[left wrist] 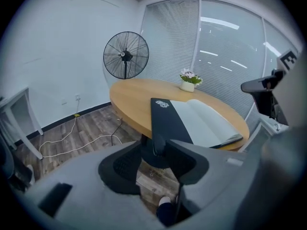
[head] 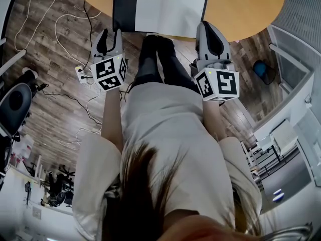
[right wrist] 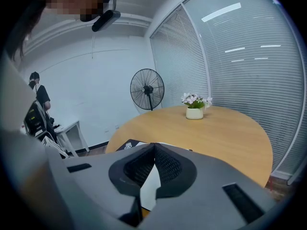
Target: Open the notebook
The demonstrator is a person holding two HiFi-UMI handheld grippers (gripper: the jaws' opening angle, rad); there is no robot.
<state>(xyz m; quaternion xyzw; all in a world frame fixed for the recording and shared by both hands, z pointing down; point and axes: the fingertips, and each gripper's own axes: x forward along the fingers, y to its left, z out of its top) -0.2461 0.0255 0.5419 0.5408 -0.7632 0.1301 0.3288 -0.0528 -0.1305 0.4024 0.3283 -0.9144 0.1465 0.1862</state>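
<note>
I see the notebook point(head: 160, 6) lying open near the edge of the round desk point(head: 246, 4), black cover left, white pages right. My left gripper point(head: 111, 36) has its fingers spread and empty. My right gripper point(head: 210, 34) has its fingers pressed together. The notebook looks light, with a stiff cover and floppy pages, so I'd pinch the cover's free edge.

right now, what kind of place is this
Most likely an office meeting room: a round wooden table with an open notebook on it, a glass wall with blinds behind it, and a pedestal fan nearby. Loose cables trail over the wood floor.
</note>
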